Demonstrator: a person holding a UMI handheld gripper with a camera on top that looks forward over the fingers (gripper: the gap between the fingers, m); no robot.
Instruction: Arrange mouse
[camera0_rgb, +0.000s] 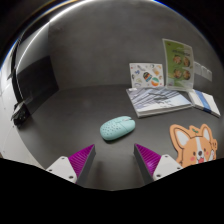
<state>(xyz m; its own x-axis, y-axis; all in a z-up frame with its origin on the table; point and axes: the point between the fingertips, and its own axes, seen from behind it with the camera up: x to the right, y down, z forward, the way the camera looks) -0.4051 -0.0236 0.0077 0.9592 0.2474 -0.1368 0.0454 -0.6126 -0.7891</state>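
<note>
A pale teal computer mouse (117, 127) lies on the dark desk (70, 118), just ahead of my fingers and about level with the gap between them. My gripper (114, 158) is open and empty, with its magenta pads (82, 158) spread wide and nothing between them. An orange and white corgi-shaped mouse pad (193, 143) lies to the right of the mouse, just beyond my right finger.
A stack of papers and booklets (170, 100) lies beyond the mouse to the right. Cards with pictures (147, 74) lean on the grey wall behind it. A black monitor (30, 78) and its cable stand at the left.
</note>
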